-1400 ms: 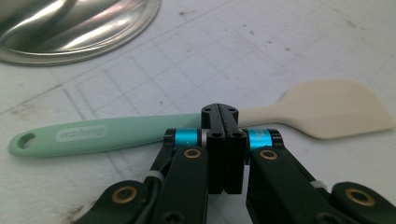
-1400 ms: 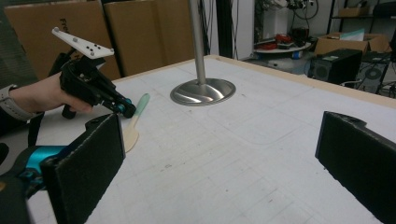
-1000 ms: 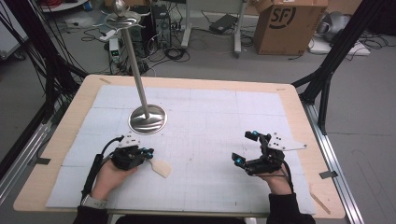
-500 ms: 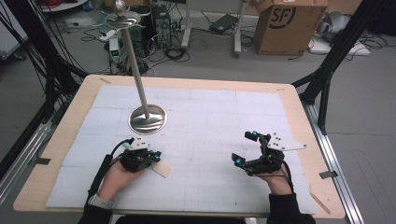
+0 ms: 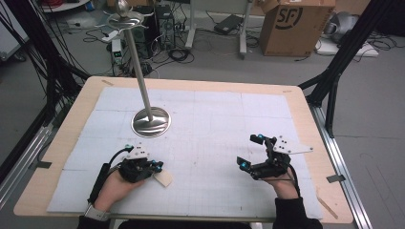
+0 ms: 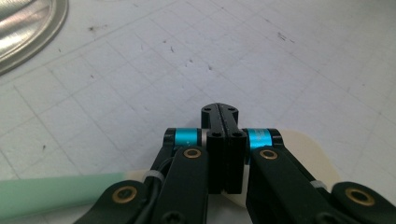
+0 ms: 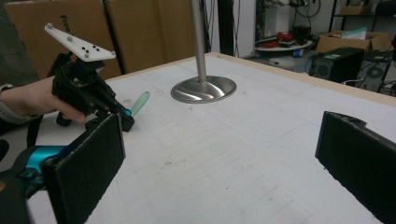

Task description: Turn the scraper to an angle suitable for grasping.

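Since nobody gave me a task sentence, I'm guessing here; my left gripper has its jaws pressed together near the front edge of the table, clamped on what looks like a spatula, cream blade poking out on one side and a pale green handle on the other; from the left gripper view the blade lies flat on the white mat, so it looks grabbed but not lifted yet; my right gripper sits well apart on the other side, jaws wide apart and holding nothing; the metal stand with its hooked top is just beyond the left one; my bet is the spatula gets hung up there, so basically everything is still left to do.
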Available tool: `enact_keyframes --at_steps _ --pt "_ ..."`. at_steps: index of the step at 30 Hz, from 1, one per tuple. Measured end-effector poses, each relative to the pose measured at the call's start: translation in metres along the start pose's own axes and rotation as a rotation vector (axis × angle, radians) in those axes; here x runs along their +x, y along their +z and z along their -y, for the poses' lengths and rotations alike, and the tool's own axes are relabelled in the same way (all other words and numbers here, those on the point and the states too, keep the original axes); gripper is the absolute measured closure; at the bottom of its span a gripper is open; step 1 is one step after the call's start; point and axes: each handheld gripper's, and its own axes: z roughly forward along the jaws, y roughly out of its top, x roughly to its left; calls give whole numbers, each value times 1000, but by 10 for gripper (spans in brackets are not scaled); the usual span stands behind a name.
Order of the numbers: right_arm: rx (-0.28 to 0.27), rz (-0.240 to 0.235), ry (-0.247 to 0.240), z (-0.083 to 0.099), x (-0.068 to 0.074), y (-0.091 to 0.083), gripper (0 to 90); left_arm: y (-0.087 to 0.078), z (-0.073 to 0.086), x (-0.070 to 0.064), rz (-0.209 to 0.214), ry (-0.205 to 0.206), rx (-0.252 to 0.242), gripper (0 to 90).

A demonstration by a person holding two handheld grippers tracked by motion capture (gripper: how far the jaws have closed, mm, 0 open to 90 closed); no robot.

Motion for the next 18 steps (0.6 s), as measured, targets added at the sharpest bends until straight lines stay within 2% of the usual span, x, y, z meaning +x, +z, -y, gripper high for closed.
enact_keyframes --at_steps 4,8,11,14,18 --pt "1 0 -2 0 0 0 6 -5 3 1 2 7 1 898" --pt "5 -1 -2 0 0 2 6 -2 3 9 -12 -20 -11 898" --pt "7 -2 -1 1 1 2 6 -1 3 16 -6 -57 -22 898" --pt "8 -3 3 1 0 2 6 -2 3 12 -26 -37 -21 898" --pt "4 -1 0 0 0 1 6 -6 7 7 -2 -32 -16 899"
